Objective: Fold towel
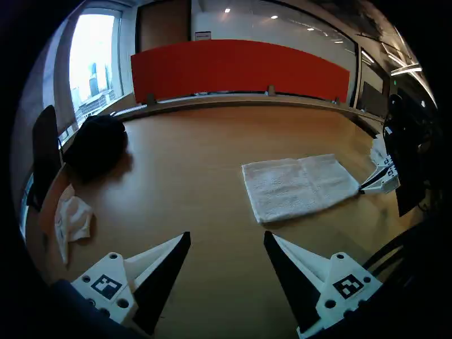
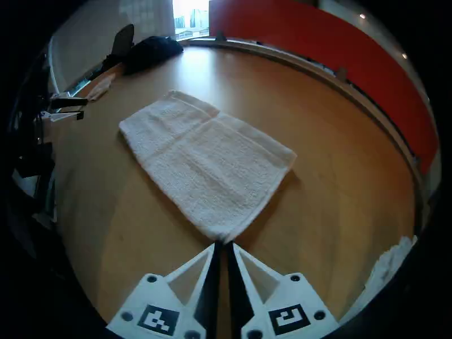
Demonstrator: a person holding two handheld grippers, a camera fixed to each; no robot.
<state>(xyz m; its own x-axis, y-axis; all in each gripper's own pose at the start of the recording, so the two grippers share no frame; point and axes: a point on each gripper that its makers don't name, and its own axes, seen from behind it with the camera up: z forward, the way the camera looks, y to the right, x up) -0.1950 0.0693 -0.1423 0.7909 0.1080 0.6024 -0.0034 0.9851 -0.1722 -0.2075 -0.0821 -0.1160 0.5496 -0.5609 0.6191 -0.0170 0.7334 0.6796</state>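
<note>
Towel (image 1: 299, 186) lies flat on the wooden table (image 1: 198, 158), ahead and to the right of the left gripper (image 1: 226, 235), whose fingers are spread wide over bare wood. It is white terry with a crease across its middle. The right gripper (image 2: 223, 247) is held low with its fingers nearly together at the towel's near corner; whether they pinch it cannot be told.

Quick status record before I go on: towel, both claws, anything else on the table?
towel: white, lying flat on the wooden table, crease across its middle
right claw: shut on the towel's near corner
left claw: open, over bare table, apart from the towel
other items: black bag and crumpled white cloth, both well away from the towel
backdrop: red divider along the table's far edge
</note>
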